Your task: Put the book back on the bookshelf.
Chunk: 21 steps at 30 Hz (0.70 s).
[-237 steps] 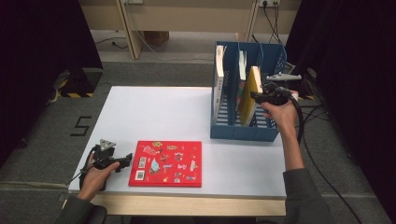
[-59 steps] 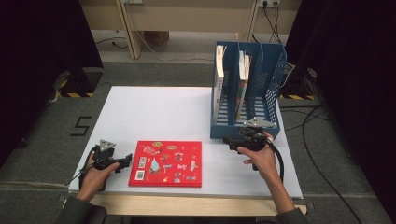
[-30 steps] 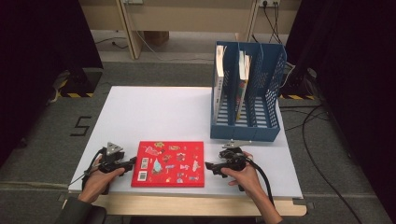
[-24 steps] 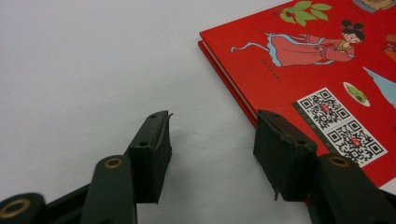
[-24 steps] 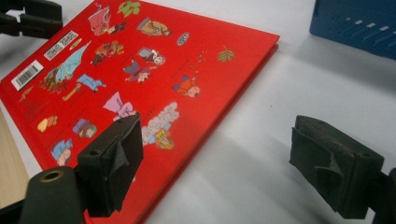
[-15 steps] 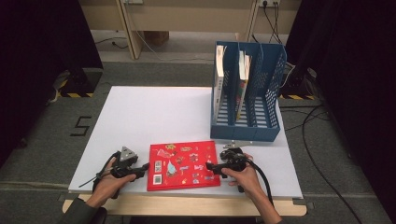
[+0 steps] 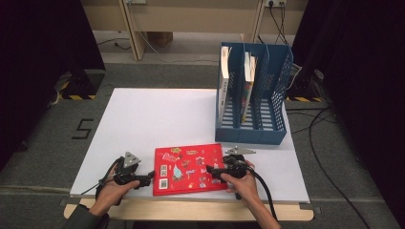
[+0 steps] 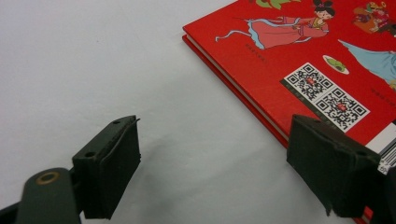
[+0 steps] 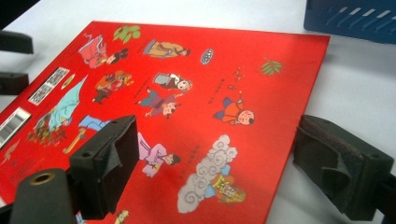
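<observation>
Red and glossy, a hardcover picture book (image 7: 189,169) lies flat near the front edge of a white table (image 7: 157,119), its cover printed with small cartoon figures, two QR codes and a barcode. Behind it to the right stands a blue plastic file rack (image 7: 253,98) with slotted dividers. The rack's left compartment holds one upright book with a pale spine (image 7: 223,81); the next compartment holds a second upright book with a colourful cover (image 7: 248,83); the rightmost compartment looks empty.

The person's left gripper (image 7: 143,177) rests on the table just beside the book's left edge. Its jaws have just been opening and now stand wide apart; in the left gripper view one pad (image 8: 334,163) sits over the book's corner, the other (image 8: 109,163) over bare table, neither pressing.

The right gripper (image 7: 212,170) is at the book's right side. Its jaws are spread open, one over the red cover, the other over the table past the book's edge, gripping nothing.
</observation>
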### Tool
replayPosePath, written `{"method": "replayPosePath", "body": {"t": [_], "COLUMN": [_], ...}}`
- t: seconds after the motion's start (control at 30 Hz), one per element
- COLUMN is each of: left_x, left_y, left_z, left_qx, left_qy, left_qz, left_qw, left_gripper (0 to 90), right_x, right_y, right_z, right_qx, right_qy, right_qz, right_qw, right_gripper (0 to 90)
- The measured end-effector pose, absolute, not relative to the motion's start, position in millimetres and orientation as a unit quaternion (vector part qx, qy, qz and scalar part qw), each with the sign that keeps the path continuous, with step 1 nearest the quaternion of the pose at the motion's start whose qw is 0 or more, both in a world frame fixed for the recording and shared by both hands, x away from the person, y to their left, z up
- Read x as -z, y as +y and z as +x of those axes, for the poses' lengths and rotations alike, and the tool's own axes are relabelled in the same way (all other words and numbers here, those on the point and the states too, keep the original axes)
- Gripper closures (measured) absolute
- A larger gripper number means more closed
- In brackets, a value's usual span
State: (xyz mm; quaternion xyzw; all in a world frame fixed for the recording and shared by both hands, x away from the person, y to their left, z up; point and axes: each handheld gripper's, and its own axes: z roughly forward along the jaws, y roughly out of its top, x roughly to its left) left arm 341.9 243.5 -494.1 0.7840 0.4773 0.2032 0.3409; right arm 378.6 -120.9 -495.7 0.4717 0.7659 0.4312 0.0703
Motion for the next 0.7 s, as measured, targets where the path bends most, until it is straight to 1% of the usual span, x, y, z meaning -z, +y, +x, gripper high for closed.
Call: {"method": "replayPosePath", "body": {"t": [0.03, 0.17, 0.27, 0.37, 0.47, 0.57, 0.7], "left_x": [494.4, 496.0, 495.6, 495.3, 495.7, 494.7, 494.8], "left_y": [243.8, 243.4, 245.1, 245.0, 244.1, 243.6, 244.2], "left_z": [342.0, 341.6, 341.3, 342.0, 340.4, 341.2, 341.7], "left_qx": [-0.201, -0.201, -0.187, -0.185, -0.19, -0.186, -0.183], "left_qy": [0.479, 0.479, 0.472, 0.472, 0.475, 0.474, 0.472], "left_qz": [0.783, 0.788, 0.794, 0.796, 0.793, 0.795, 0.797], "left_qw": [0.341, 0.331, 0.333, 0.331, 0.332, 0.328, 0.33], "left_gripper": [17.0, 19.0, 22.7, 22.3, 22.8, 23.1, 24.1], "right_x": [495.9, 496.2, 498.7, 500.4, 497.8, 498.7, 495.7], "right_y": [-119.8, -118.3, -120.3, -118.4, -120.7, -125.1, -132.3], "right_z": [377.6, 374.2, 366.0, 360.0, 363.1, 363.6, 369.3], "right_qx": [-0.43, -0.438, -0.452, -0.454, -0.461, -0.472, -0.479], "right_qy": [0.766, 0.747, 0.735, 0.73, 0.71, 0.695, 0.678], "right_qz": [0.473, 0.495, 0.501, 0.503, 0.53, 0.54, 0.557], "right_qw": [0.076, 0.071, 0.072, 0.085, 0.058, 0.051, 0.01], "right_gripper": [14.5, 14.2, 15.3, 15.0, 16.5, 20.6, 22.4]}}
